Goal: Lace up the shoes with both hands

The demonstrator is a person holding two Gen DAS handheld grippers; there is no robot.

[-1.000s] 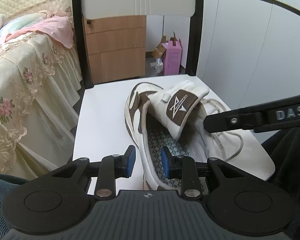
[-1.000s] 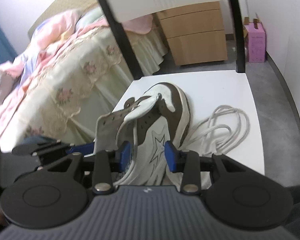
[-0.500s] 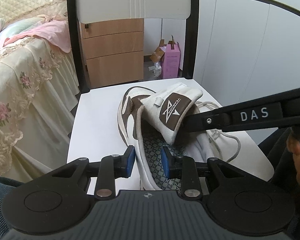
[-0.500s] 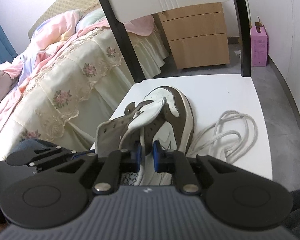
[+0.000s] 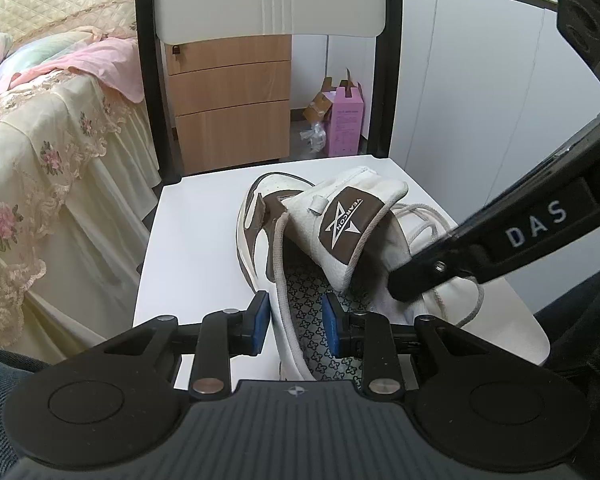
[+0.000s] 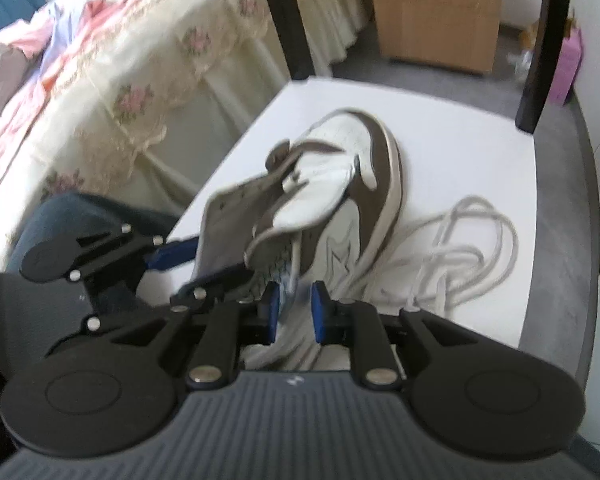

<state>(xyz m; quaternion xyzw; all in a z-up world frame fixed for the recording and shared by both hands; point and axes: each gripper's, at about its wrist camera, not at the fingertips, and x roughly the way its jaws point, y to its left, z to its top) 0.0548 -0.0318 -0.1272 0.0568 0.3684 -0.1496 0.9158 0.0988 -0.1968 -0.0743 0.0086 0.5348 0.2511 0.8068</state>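
Shoe (image 5: 332,240), white and brown, lies on white chair seat (image 5: 196,240), tongue flopped over the opening. Left wrist view: left hand-held gripper (image 5: 296,322) straddles the near collar wall, one blue pad outside, one inside over the patterned insole; jaws partly open, and I cannot tell whether the pads press the wall. Right hand-held gripper's black finger reaches in from the right onto the far collar. Bed (image 5: 40,140) at left.

Right wrist view, blurred: right hand-held gripper (image 6: 294,310) narrow, jaws opening, white collar material between the pads. Loose lace (image 6: 468,252) piled on the seat right of the shoe.
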